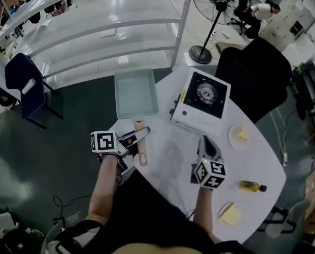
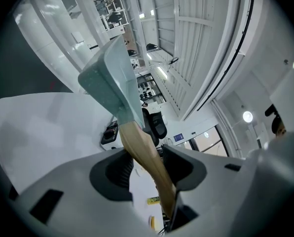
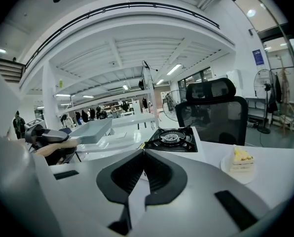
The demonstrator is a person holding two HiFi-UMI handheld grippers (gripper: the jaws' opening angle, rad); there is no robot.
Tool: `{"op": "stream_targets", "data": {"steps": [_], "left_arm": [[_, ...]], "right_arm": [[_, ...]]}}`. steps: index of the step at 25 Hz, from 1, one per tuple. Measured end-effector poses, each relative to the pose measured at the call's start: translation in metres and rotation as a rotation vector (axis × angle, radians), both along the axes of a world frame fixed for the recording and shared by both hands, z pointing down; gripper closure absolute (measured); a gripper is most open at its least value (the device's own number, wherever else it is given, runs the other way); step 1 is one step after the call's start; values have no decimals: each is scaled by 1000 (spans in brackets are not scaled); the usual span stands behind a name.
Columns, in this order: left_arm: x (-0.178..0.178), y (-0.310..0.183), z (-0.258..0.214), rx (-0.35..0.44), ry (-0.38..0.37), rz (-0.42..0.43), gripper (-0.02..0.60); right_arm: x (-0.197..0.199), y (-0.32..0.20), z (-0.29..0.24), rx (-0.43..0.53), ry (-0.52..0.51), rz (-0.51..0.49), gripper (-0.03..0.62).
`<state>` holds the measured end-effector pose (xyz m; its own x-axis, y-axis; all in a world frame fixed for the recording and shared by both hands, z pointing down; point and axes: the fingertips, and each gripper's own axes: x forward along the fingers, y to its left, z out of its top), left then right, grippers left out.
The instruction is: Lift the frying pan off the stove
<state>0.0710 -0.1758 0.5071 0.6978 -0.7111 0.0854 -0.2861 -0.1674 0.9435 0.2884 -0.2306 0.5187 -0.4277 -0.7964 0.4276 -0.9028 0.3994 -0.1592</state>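
The frying pan (image 1: 135, 93) is already off the stove (image 1: 202, 98). It sits to the stove's left, well apart from it, over the far-left edge of the white table (image 1: 173, 152), with part of it out past the rim above the floor. In the right gripper view it hangs clear above the tabletop, so it looks carried and not set down. The burner (image 1: 205, 92) is bare, with nothing on its grate.

The left gripper (image 1: 138, 136) does the carrying. Its own view shows both jaws pressed against the wooden handle (image 1: 142, 155), which runs up between them to the pale rectangular pan, and the handle's near end pokes out behind the grip. The right gripper (image 1: 206, 143) hovers over the table on the near side of the stove with its jaws drawn together and nothing between them — it has no part in the hold.

As far as the pictures go, the lift itself appears done: pan raised, stove cleared. All that seems left is to bring the pan to rest somewhere. A grip on one handle alone leaves the long pan free to tip, so it would want keeping level. The plate of cake (image 1: 241, 136) to the right of the stove and the small bottle (image 1: 251, 186) nearer in lie out of the way.
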Motion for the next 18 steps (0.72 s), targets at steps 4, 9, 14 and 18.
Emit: {"op": "stream_targets", "data": {"steps": [4, 9, 14, 18], "left_arm": [[1, 2, -3, -5, 35, -15, 397], [1, 1, -7, -1, 76, -25, 397], [5, 3, -11, -6, 98, -11, 397], [4, 3, -2, -2, 72, 3, 397]], "right_arm": [[-8, 0, -3, 17, -3, -29, 588], [-8, 1, -7, 47, 3, -24, 588], [-11, 5, -23, 107, 20, -31, 589], [-11, 7, -24, 105, 30, -31, 589]]}}
